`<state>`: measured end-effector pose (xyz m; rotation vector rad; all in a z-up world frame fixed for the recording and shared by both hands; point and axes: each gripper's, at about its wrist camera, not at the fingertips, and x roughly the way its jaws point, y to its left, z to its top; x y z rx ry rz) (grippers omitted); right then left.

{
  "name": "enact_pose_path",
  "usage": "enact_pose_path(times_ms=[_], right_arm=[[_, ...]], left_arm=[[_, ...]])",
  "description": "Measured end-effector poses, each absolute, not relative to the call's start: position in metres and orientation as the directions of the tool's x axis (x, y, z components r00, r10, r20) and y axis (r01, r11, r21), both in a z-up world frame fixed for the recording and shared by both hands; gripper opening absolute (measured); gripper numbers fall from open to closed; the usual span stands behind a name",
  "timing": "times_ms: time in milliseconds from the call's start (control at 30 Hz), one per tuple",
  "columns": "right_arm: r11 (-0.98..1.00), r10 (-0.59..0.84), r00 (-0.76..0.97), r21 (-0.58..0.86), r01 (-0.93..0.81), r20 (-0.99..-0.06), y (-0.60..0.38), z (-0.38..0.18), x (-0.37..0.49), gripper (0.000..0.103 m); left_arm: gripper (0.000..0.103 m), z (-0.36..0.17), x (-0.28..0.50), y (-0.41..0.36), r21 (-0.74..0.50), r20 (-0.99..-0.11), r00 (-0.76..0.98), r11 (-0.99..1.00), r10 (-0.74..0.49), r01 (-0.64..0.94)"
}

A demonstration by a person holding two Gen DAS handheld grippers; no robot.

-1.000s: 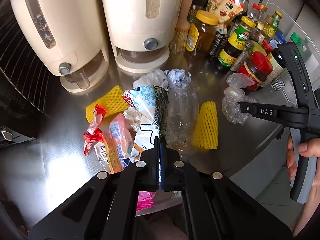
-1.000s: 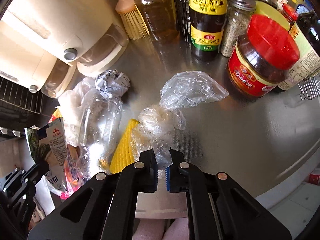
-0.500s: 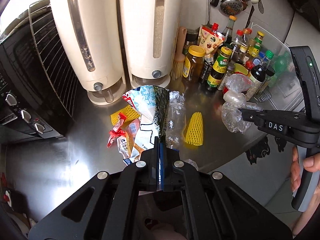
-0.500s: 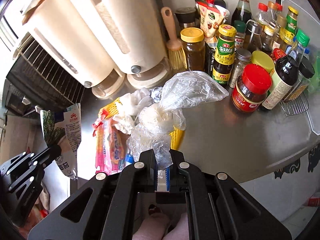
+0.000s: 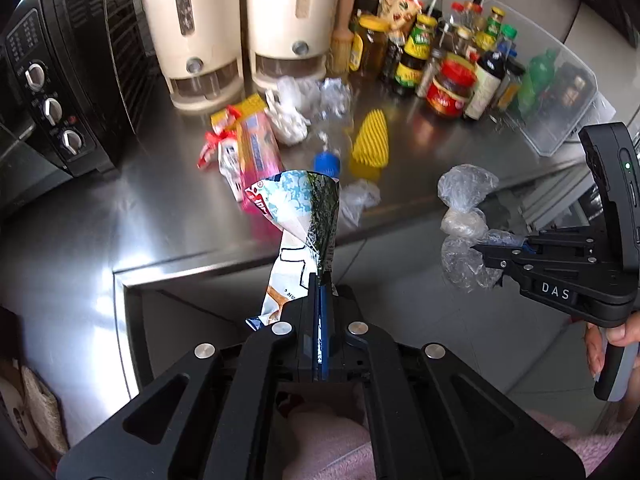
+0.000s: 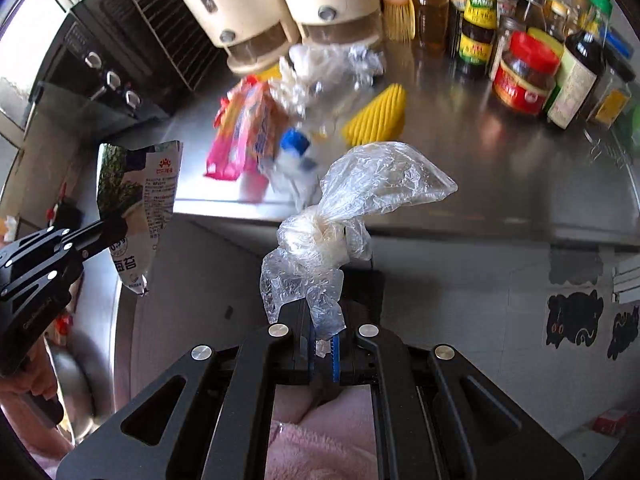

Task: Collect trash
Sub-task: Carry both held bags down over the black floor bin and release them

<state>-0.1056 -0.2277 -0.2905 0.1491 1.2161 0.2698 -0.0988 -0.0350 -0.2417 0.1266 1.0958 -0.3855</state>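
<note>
Open steel along the near edge of the table (image 5: 160,208), left of the litter heap. Centre blocked by pink wrapper (image 5: 256,148), blue-capped bottle (image 5: 327,162) and yellow foam net (image 5: 370,144), lying close together. Rear closed off by two cream dispensers (image 5: 192,28) and crowded condiment bottles (image 5: 452,68); left flank by black oven (image 5: 52,92). Clear air off the table edge, shared by left tongs (image 5: 320,280) and right tongs (image 6: 323,316), well apart.
</note>
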Motion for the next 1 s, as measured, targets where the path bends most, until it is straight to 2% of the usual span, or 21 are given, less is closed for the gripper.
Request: enact_pose_path(times_ms=[100, 400, 667, 1000], right_arm=[[0.957, 0.284, 0.263, 0.257, -0.133, -0.922, -0.223, -0.33, -0.118, 0.007], [0.956, 0.281, 0.205, 0.257, -0.139, -0.937, -0.214, -0.438, -0.13, 0.007], [0.943, 0.328, 0.134, 0.334, 0.019, -0.935, -0.224, -0.535, -0.106, 0.007], [0.912, 0.374, 0.069, 0.38, 0.157, -0.925, -0.222, -0.624, -0.069, 0.007]], left_arm=[[0.0, -0.282, -0.114, -0.038, -0.144, -0.911, 0.313, 0.918, -0.269, 0.371], [0.0, -0.403, -0.129, -0.048, -0.209, -0.946, 0.169, 0.921, -0.275, 0.329], [0.0, -0.515, -0.111, -0.05, -0.226, -0.964, 0.088, 0.949, -0.25, 0.221], [0.0, -0.612, -0.081, -0.061, -0.243, -0.969, 0.01, 0.957, -0.248, 0.161]])
